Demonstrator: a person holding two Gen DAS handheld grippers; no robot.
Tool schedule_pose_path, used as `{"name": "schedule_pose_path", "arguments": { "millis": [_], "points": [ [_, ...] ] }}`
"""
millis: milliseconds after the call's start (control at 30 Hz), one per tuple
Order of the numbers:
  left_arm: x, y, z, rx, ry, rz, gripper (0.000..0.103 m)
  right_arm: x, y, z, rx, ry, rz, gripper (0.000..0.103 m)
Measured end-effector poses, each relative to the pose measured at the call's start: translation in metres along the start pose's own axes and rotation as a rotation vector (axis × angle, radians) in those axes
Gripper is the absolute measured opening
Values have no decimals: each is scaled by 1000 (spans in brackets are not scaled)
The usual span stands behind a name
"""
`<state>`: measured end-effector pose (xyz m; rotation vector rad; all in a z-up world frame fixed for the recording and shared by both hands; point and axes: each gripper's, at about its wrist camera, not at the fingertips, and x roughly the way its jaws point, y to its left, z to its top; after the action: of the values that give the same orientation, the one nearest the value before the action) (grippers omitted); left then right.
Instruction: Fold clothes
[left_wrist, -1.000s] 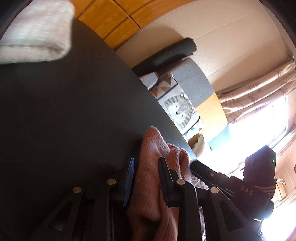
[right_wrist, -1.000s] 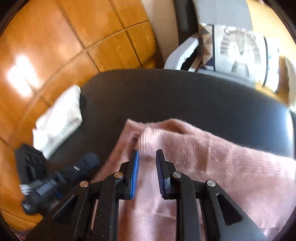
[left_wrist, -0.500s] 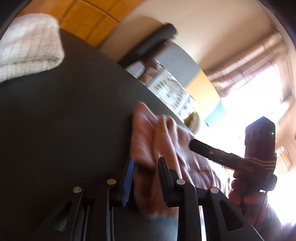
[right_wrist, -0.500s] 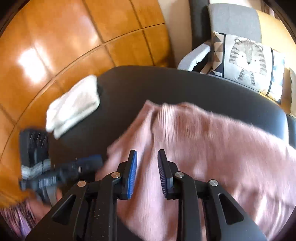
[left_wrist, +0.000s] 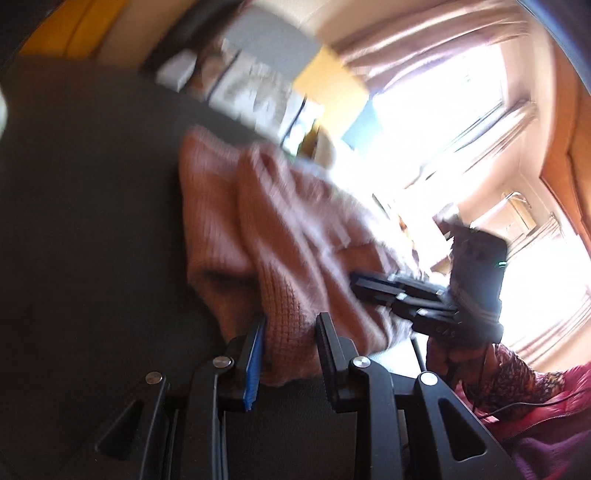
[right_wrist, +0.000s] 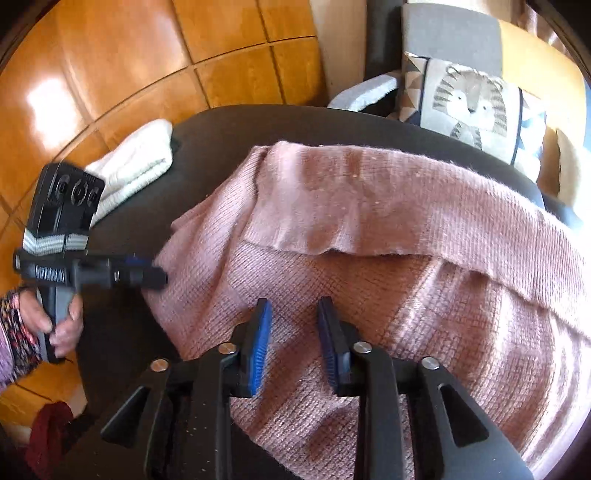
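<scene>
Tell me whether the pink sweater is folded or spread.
Partly folded: the pink sweater's upper layer lies doubled over the lower one, hem edge showing.

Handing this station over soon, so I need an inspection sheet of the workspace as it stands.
Surface: dark table, mostly covered by the garment.
Job's things: pink knit sweater spread out, one edge folded over; folded white cloth at the table's far corner.
Clutter: nothing seen.
Grippers: left gripper shut on a bunch of the sweater; right gripper over the sweater, jaws opening, nothing pinched between them.
Cables: thin dark cable near the person's clothing.
Surroundings: orange tiled floor, tiger-print cushion, curtained bright window.
</scene>
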<state>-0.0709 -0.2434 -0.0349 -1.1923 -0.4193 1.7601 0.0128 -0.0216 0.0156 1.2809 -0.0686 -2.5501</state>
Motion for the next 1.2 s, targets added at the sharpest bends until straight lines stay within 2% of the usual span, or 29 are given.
{"name": "schedule_pose_path", "arguments": {
  "millis": [100,200,267,333,433,500,567,600,667,700,767,800,900,933,1000,1033,1100,1200],
  "points": [
    [-5,5,4,-15,-15,-6,27,2,3,-1,-29,-7,-14,33],
    [4,-2,11,33,34,5,27,6,-3,1,-19,-11,-18,33],
    [8,-12,19,108,78,45,25,6,-3,1,-7,-9,-16,33],
    [11,-24,28,194,123,94,18,6,-5,0,5,-10,-9,33],
    [6,-35,33,304,156,228,15,6,-5,0,17,-22,-3,33],
    [-3,-33,39,312,114,327,14,6,-4,-2,31,-34,-9,33],
    [-12,-29,44,286,39,487,4,5,-4,-2,41,-40,-8,33],
    [-19,-23,46,250,13,486,4,4,-4,-2,46,-41,-4,33],
    [-33,-11,49,146,-20,369,8,-5,-7,-2,74,-48,27,33],
    [-40,-11,50,105,-55,336,8,-14,-11,-3,98,-69,40,33],
    [-50,-19,50,60,-139,300,15,-34,-20,-10,140,-136,30,34],
    [-50,-29,51,65,-172,295,18,-45,-26,-14,145,-164,-13,34],
    [-28,-70,59,155,-205,290,19,-74,-45,-22,154,-223,-174,34],
    [-14,-86,63,211,-202,319,20,-81,-54,-23,154,-228,-240,34],
    [22,-119,71,343,-187,424,20,-89,-77,-24,173,-208,-327,39],
    [42,-136,69,398,-166,477,20,-91,-89,-25,191,-195,-346,39],
    [82,-155,65,451,-106,517,20,-96,-111,-27,225,-169,-380,39],
    [118,-159,70,470,-14,578,20,-105,-126,-37,230,-164,-368,39]
  ]
}}
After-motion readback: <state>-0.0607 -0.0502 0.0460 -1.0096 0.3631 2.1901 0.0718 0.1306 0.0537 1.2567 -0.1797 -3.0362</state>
